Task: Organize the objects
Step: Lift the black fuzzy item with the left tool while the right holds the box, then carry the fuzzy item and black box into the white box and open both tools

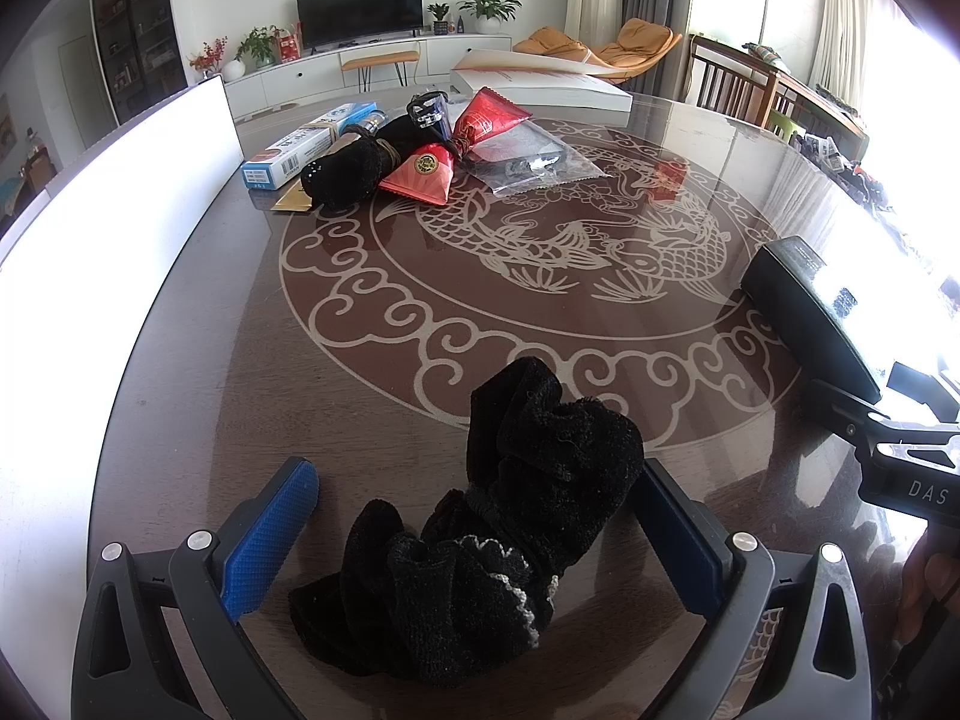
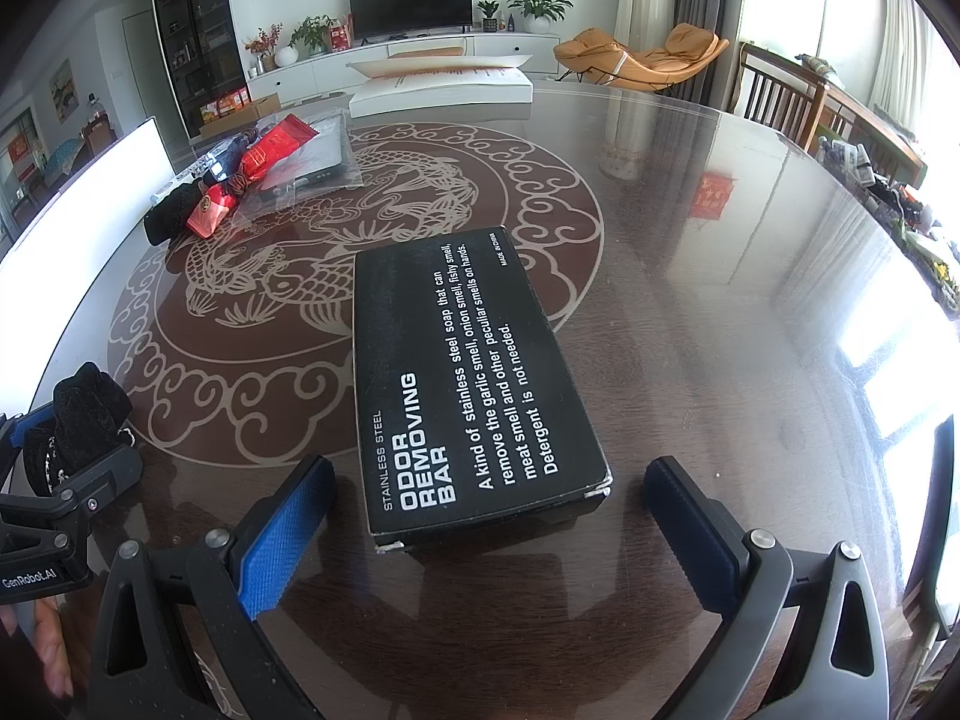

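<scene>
A crumpled black velvet pouch (image 1: 528,516) lies on the dark table between the fingers of my left gripper (image 1: 480,534), which is open around it; the pouch touches the right finger. It also shows in the right wrist view (image 2: 84,414). A black box printed "Odor Removing Bar" (image 2: 462,378) lies flat in front of my right gripper (image 2: 489,516), which is open, its fingers either side of the box's near end without touching. The box also shows in the left wrist view (image 1: 816,312).
A pile at the far left of the table holds a blue-white box (image 1: 306,144), another black pouch (image 1: 348,171), red packets (image 1: 456,144) and a clear bag (image 1: 534,162). A white flat box (image 1: 540,81) lies at the far edge. A white board (image 1: 120,198) stands at left.
</scene>
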The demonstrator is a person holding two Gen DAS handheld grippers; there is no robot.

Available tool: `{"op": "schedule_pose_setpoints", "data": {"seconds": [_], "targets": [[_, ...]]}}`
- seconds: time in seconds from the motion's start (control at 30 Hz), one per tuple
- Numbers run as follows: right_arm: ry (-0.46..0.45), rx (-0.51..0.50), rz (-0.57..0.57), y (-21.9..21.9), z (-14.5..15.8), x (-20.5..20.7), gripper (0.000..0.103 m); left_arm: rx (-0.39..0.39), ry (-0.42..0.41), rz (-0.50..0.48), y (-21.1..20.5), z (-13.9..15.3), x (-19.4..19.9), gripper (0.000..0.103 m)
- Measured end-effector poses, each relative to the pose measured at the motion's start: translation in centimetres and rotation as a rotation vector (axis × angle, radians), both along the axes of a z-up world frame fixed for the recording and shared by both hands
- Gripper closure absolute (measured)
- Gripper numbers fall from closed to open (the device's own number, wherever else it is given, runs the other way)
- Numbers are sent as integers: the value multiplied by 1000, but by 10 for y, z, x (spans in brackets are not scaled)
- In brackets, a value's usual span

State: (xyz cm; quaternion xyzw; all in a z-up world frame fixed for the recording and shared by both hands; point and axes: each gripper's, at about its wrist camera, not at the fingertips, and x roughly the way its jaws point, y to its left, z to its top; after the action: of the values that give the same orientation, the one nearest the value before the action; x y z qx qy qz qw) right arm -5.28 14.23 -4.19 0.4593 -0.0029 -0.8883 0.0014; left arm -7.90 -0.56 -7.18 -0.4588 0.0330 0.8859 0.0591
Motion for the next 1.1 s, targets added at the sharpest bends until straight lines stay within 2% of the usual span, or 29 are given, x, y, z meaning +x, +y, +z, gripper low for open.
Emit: {"op": "schedule_pose_setpoints", "data": {"seconds": [0.27, 0.43, 0.5, 0.6, 0.67, 0.7, 0.73, 0.77, 0.8, 0.87, 0.9, 0.97, 1.03, 1.1], "targets": [[3, -13, 3, 2, 0, 0, 0, -5, -23, -23, 0, 0, -3, 0], [23, -227, 12, 31, 7, 4, 0, -4, -93, -90, -9, 2, -3, 0], [-29, -234, -11, 37, 9, -2, 0, -3, -94, -117, -12, 4, 0, 0], [-145, -127, 13, 29, 10, -21, 0, -25, -62, -151, -9, 9, 1, 0], [-218, -105, 52, 21, 8, -34, 0, -25, -52, -167, -5, 12, -1, 0], [-233, -105, 70, 17, 9, -39, 9, -34, -43, -173, -3, 13, -2, 5], [-232, -94, 87, 12, 11, -42, 20, -57, -36, -173, 0, 13, -2, 35], [-225, -62, 105, 8, 14, -44, 42, -61, -47, -176, 1, 11, -3, 65], [-238, -31, 111, 5, 16, -45, 43, -23, -49, -175, -1, 13, -3, 70], [-241, -37, 111, 4, 20, -43, 44, -5, -46, -149, -7, 15, 2, 71], [-238, -64, 111, 4, 24, -40, 44, 8, -39, -137, -11, 18, 7, 71], [-231, -155, 106, 4, 34, -31, 44, 88, -37, -115, -24, 29, 18, 71], [-213, -237, 120, -5, 49, -24, 44, 156, -9, -89, -40, 49, 32, 71], [-189, -277, 154, -27, 69, -21, 44, 203, 45, -62, -62, 75, 46, 71]]}}
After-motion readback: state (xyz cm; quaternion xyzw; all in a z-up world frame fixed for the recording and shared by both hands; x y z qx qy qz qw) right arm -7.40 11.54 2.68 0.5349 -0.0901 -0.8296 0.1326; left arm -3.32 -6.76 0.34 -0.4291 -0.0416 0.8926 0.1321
